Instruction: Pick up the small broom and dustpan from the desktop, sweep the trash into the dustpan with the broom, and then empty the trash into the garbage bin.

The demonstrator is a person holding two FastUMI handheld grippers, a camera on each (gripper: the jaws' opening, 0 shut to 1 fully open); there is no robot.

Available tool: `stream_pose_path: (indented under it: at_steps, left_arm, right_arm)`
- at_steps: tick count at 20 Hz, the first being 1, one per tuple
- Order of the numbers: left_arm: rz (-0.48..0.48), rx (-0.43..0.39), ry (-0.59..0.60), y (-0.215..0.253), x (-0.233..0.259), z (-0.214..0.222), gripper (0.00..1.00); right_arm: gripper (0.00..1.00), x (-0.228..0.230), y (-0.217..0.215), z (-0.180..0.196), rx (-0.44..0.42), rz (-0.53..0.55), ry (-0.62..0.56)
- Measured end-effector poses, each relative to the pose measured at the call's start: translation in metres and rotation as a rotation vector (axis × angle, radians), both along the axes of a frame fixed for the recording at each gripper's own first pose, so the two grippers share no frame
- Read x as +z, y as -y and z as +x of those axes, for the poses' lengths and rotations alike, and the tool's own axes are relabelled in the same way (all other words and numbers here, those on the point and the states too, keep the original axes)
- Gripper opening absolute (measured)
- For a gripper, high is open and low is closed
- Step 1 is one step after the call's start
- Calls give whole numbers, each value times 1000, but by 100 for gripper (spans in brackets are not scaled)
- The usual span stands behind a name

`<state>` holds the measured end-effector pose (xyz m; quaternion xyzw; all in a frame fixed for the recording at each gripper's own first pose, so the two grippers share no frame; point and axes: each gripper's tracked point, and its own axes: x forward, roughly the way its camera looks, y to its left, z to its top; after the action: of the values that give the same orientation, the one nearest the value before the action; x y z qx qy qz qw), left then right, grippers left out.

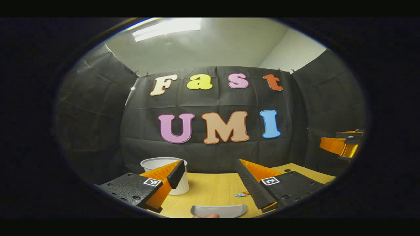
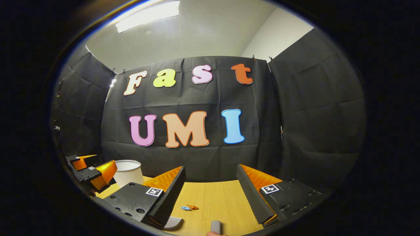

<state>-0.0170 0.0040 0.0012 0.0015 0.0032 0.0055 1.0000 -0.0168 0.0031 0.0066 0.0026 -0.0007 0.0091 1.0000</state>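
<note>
A grey dustpan [image 1: 218, 210] lies on the wooden desktop [image 1: 210, 191] at the bottom of the left gripper view, just below my open left gripper [image 1: 210, 173], whose fingers hold nothing. Small blue and orange trash [image 1: 241, 194] lies beside its right finger. A white garbage bin [image 1: 183, 185] stands behind its left finger. In the right gripper view my right gripper [image 2: 210, 175] is open and empty above the desktop [image 2: 220, 196]. The trash [image 2: 189, 207] lies between its fingers, near the left one. A grey broom handle end [image 2: 215, 226] pokes up at the bottom edge, and the dustpan corner [image 2: 174, 223] shows under the left finger.
The black cloth wall closes off the back of the desk and both sides. In the right gripper view the white bin [image 2: 128, 172] stands at the far left of the desk beside the left gripper [image 2: 93, 170]. The right gripper [image 1: 343, 146] hovers at the right edge of the left gripper view.
</note>
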Motion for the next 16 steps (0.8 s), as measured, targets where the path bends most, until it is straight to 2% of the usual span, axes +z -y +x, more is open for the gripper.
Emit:
stream_pose_path:
  at_steps: [4, 5, 10, 16]
  left_arm:
    - [5, 2, 4, 0, 2, 0, 96]
    - [5, 1, 6, 1, 3, 0, 94]
    - [4, -4, -9, 1, -2, -2, 94]
    - [-11, -38, -97, 10, -32, -3, 94]
  right_arm:
    - [92, 2, 1, 0, 2, -1, 4]
    - [92, 2, 1, 0, 1, 0, 3]
    - [92, -1, 1, 0, 6, 0, -6]
    - [92, -33, -1, 1, 17, -19, -81]
